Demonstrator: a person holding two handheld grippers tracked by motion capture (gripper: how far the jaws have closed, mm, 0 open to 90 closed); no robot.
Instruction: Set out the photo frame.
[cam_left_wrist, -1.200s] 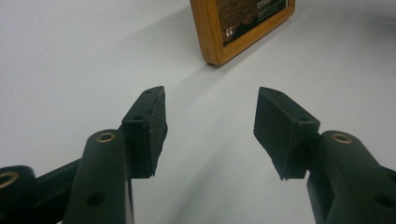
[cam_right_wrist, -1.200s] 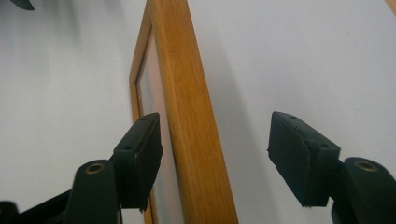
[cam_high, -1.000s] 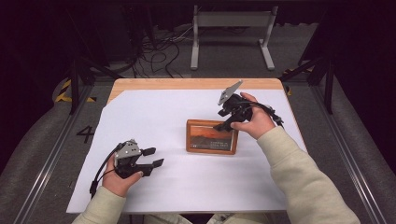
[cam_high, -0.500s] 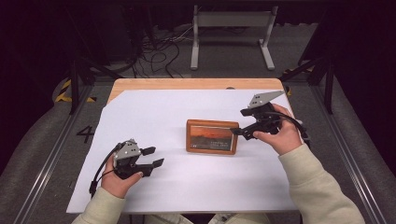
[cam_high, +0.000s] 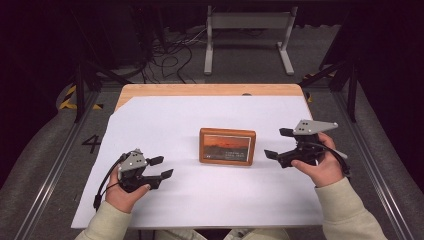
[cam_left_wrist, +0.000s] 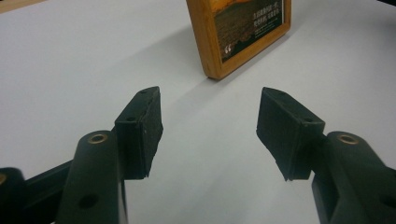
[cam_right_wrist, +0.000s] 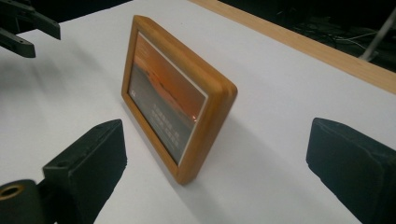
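Room was plentiful on the white sheet (cam_high: 200, 115): broad bare stretches ran out to its edges, and a strip of wooden table edge (cam_high: 210, 90) showed along the far side. One wooden picture frame (cam_high: 227, 146) stood near the middle of the sheet, apart from both grippers. And the right gripper (cam_high: 275, 144) sat just to the frame's right, jaws spread wide after just having been opening, nothing between them, the frame's end facing them in the right gripper view. Over on the left, the left gripper (cam_high: 161, 167) rested low on the sheet, well apart from the frame, jaws parted and empty, having eased a little wider too. Nothing lay between either gripper and the frame. Count: one frame, two grippers. Beyond the table, a metal stand (cam_high: 247, 35) and loose cables (cam_high: 175, 50) lay on the floor.
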